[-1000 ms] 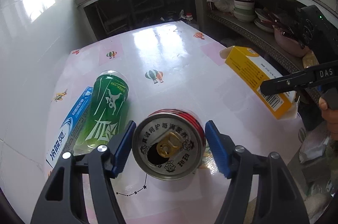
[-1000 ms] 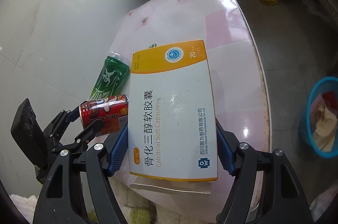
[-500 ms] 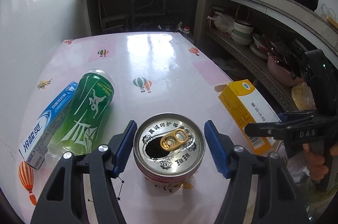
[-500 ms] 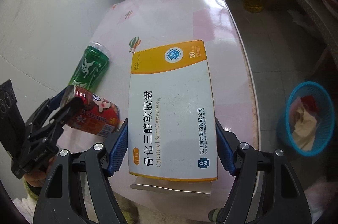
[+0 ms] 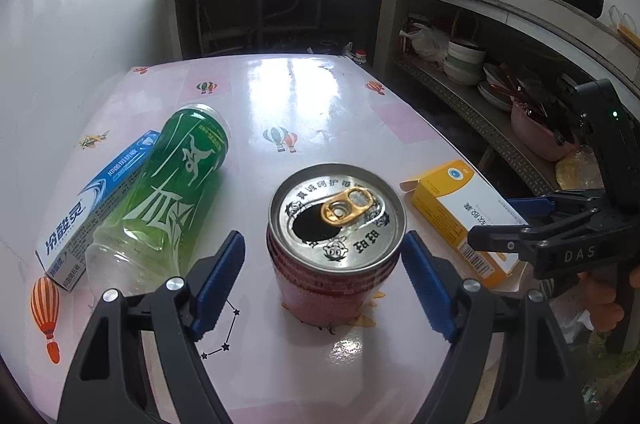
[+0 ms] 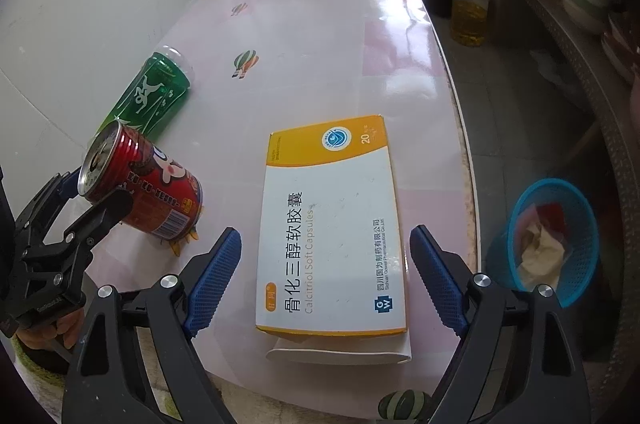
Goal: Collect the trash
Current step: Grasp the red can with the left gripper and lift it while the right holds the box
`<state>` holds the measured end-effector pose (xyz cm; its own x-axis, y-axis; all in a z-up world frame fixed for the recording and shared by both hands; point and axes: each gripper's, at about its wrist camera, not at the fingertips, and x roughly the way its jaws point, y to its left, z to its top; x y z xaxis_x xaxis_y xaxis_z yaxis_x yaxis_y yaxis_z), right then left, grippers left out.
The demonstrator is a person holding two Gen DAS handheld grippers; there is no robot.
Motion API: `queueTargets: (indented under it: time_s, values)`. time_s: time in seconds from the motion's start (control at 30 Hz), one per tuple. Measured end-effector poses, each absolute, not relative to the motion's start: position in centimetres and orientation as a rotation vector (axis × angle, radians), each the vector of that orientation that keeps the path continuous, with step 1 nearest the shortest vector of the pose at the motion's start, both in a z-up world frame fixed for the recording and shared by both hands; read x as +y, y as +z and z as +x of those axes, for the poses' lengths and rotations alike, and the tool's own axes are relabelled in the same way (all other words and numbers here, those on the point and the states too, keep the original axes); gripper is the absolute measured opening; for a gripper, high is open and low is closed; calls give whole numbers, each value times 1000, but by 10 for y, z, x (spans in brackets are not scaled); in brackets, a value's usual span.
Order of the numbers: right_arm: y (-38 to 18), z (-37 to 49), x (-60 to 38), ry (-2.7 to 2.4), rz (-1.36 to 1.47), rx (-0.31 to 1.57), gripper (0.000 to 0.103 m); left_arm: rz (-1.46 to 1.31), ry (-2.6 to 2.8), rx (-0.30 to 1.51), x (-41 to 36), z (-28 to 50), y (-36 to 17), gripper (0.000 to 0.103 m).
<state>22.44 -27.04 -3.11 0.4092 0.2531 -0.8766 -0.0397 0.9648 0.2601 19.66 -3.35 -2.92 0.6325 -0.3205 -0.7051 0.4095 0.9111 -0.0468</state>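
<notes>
A red drink can stands upright on the pink table. My left gripper straddles it with jaws opening, and both blue pads stand clear of its sides. A yellow-and-white medicine box lies flat near the table's front edge. My right gripper is over it, jaws opening, pads off the box on both sides. The right wrist view also shows the red can at the left with the left gripper around it. A green bottle lies on its side by a blue toothpaste box.
A blue trash basket holding paper sits on the floor right of the table. An oil bottle stands on the floor beyond. A white wall bounds the table's left side. Shelves with bowls run along the right.
The can and the medicine box, earlier gripped between the pads, now rest on the table. Both pairs of jaws have widened away from them. Both views have rolled slightly.
</notes>
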Motion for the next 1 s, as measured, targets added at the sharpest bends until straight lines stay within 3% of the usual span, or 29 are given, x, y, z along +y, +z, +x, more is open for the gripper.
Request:
queueTargets:
  time_s: [0.2,0.47,1.0]
  values:
    - [-36,223,-269,158,188,1147,82,106,-413,774,-36,198,-32,77]
    - [-40,222,-265,138,181,1150,76,110,-425,774,-40,198,-35,65]
    - [-37,216,-273,116,216,1107,67,82,-409,773,-35,199,-32,64]
